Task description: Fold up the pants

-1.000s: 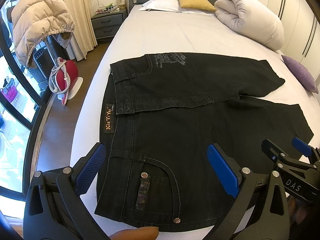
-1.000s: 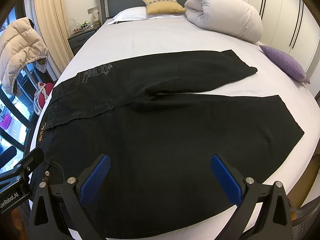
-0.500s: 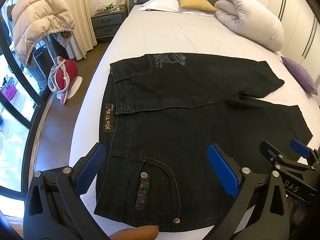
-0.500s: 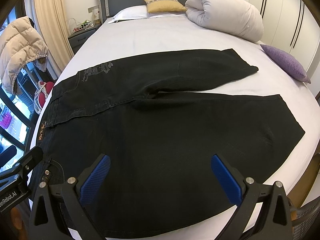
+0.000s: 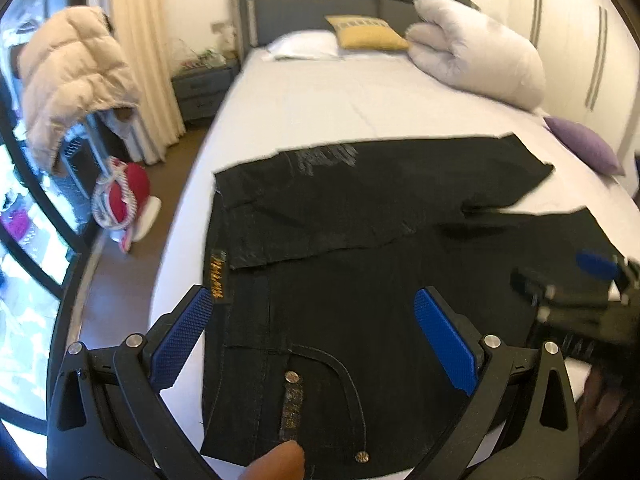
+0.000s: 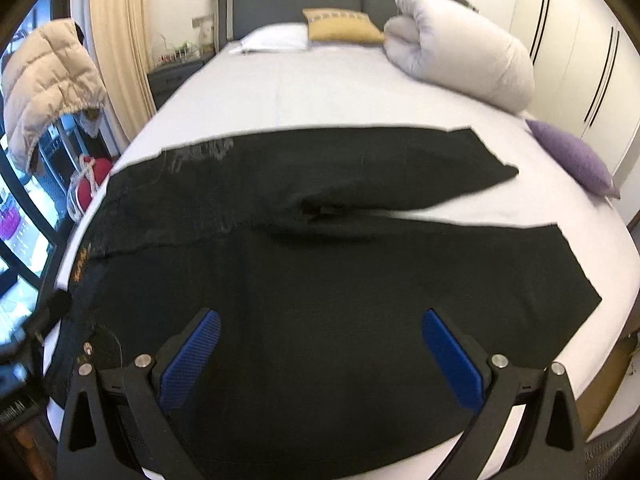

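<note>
The left gripper hung with its blue-padded fingers spread wide apart and nothing between them. Directly beneath and ahead of it lay the waist end of the black pants, spread flat on the white bed. A riveted pocket sat between the two pads, close in, and a fingertip showed at the bottom edge of the left wrist view, just below the pocket. The brand patch on the waistband lay just past the left pad. To the right of this gripper, blurred, the other tool was over the nearer leg.

The right gripper was likewise wide apart and empty, poised over the nearer pant leg, which ran off to its right toward the bed's edge. Beyond that, the farther leg ran the same way, the two legs parting at the crotch straight ahead of the gripper. Whether either tool touched the fabric could not be told.

Farther ahead on the bed were a rolled white duvet to the right, a yellow cushion and a white pillow at the grey headboard. A purple cushion lay far right. Off to the left hung a beige puffer jacket, with a red bag on the floor below it.
</note>
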Demonstrator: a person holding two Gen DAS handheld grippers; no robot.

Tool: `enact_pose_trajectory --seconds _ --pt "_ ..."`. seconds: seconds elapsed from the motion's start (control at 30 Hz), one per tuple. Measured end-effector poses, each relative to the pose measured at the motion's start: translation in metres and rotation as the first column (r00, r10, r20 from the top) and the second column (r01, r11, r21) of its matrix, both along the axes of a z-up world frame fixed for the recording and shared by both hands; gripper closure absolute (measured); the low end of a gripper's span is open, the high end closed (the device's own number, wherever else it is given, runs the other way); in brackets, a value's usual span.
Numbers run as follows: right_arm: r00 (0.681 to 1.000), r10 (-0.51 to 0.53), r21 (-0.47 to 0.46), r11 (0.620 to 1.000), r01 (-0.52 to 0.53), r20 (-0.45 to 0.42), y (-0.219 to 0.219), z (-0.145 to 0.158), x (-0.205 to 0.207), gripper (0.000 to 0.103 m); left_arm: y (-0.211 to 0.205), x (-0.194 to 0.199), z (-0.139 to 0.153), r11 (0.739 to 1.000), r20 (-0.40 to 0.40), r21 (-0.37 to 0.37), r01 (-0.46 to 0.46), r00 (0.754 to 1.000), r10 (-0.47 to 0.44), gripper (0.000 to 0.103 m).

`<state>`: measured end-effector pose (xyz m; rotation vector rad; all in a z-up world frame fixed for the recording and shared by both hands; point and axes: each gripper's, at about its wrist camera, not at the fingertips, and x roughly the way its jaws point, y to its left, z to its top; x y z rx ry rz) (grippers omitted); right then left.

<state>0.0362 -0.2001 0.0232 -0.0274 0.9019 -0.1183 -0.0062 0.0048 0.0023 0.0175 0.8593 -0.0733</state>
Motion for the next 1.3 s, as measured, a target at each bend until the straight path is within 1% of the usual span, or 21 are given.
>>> enact_pose_trajectory --seconds 0.03,0.1,0.13,0.23,0.3,0.33,0.43,0.47,0.53,0.63,0.7,0.77,0.83,0.87,0.93,0.97,1.03,1.07,1.1,1.17,1.3 --pt "1.0 0.006 0.014 1.0 -0.006 0.016 -0.003 0.003 0.002 0.0 0.002 0.003 -0.001 1.0 -0.02 -0.028 0.009 1.0 -0.01 0.0" --pt "0.999 0.022 0.045 0.999 -0.024 0.037 -0.01 0.009 0.009 0.0 0.009 0.011 -0.005 0.992 -0.054 -0.118 0.034 0.998 -0.041 0.0" --pt "0.998 0.036 0.06 0.997 -0.039 0.044 -0.013 0.011 0.013 0.0 0.01 0.015 -0.007 0.989 -0.064 -0.136 0.051 0.996 -0.06 0.0" --pt "0.994 0.09 0.094 0.991 -0.096 0.065 -0.019 0.018 0.025 0.0 0.008 0.02 -0.006 0.99 -0.025 -0.109 0.089 0.995 -0.092 0.0" --pt "0.99 0.116 0.09 0.988 -0.123 0.081 -0.022 0.022 0.034 0.0 0.011 0.022 -0.004 0.991 0.021 -0.107 0.078 0.997 -0.076 0.0" --pt "0.989 0.124 0.085 0.988 -0.131 0.082 -0.024 0.023 0.04 0.0 0.013 0.026 -0.004 0.991 0.015 -0.112 0.075 0.997 -0.073 0.0" --pt "0.986 0.149 0.083 0.984 -0.155 0.071 -0.028 0.022 0.058 0.0 0.015 0.055 -0.014 0.995 -0.093 -0.077 0.06 0.993 -0.067 0.0" --pt "0.985 0.159 0.086 0.983 -0.164 0.061 -0.029 0.02 0.067 0.0 0.017 0.065 -0.016 0.997 -0.109 -0.058 0.05 0.992 -0.056 0.0" --pt "0.984 0.174 0.098 0.979 -0.178 0.045 -0.033 0.016 0.078 0.001 0.024 0.096 -0.017 0.997 -0.093 -0.038 0.067 0.993 -0.071 0.0" --pt "0.977 0.215 0.134 0.968 -0.214 0.004 -0.035 0.005 0.097 0.011 0.037 0.149 -0.015 0.995 -0.079 -0.015 0.099 0.992 -0.099 0.0" --pt "0.968 0.25 0.156 0.957 -0.244 -0.022 -0.037 -0.004 0.11 0.022 0.046 0.187 -0.015 0.991 -0.082 -0.006 0.136 0.987 -0.136 0.0" --pt "0.963 0.268 0.178 0.95 -0.258 -0.039 -0.038 -0.011 0.12 0.029 0.057 0.234 -0.024 0.983 -0.121 0.015 0.181 0.977 -0.178 0.0" --pt "0.958 0.283 0.202 0.942 -0.268 -0.047 -0.039 -0.016 0.13 0.032 0.063 0.273 -0.036 0.968 -0.188 -0.01 0.252 0.95 -0.249 0.0" --pt "0.956 0.289 0.207 0.939 -0.274 -0.047 -0.04 -0.018 0.135 0.033 0.066 0.295 -0.045 0.957 -0.228 -0.022 0.29 0.93 -0.287 0.001" --pt "0.951 0.304 0.202 0.936 -0.289 -0.047 -0.039 -0.022 0.141 0.034 0.069 0.324 -0.061 0.934 -0.289 -0.046 0.353 0.891 -0.351 0.003" --pt "0.947 0.319 0.198 0.932 -0.304 -0.046 -0.038 -0.024 0.145 0.035 0.073 0.336 -0.075 0.922 -0.332 -0.07 0.381 0.863 -0.381 0.004" --pt "0.933 0.357 0.19 0.921 -0.341 -0.056 -0.033 -0.03 0.151 0.037 0.078 0.355 -0.089 0.912 -0.376 -0.114 0.395 0.832 -0.408 0.005" --pt "0.926 0.372 0.186 0.916 -0.355 -0.061 -0.031 -0.032 0.153 0.038 0.082 0.367 -0.096 0.903 -0.4 -0.156 0.4 0.81 -0.428 0.005" --pt "0.917 0.393 0.179 0.909 -0.376 -0.065 -0.028 -0.034 0.156 0.039 0.084 0.375 -0.102 0.902 -0.417 -0.169 0.398 0.8 -0.431 0.005" --pt "0.905 0.419 0.163 0.9 -0.403 -0.073 -0.022 -0.039 0.161 0.04 0.088 0.388 -0.111 0.903 -0.438 -0.157 0.399 0.792 -0.426 0.005" --pt "0.887 0.454 0.151 0.886 -0.439 -0.085 -0.012 -0.043 0.173 0.041 0.088 0.399 -0.115 0.881 -0.449 -0.164 0.445 0.761 -0.468 0.005"
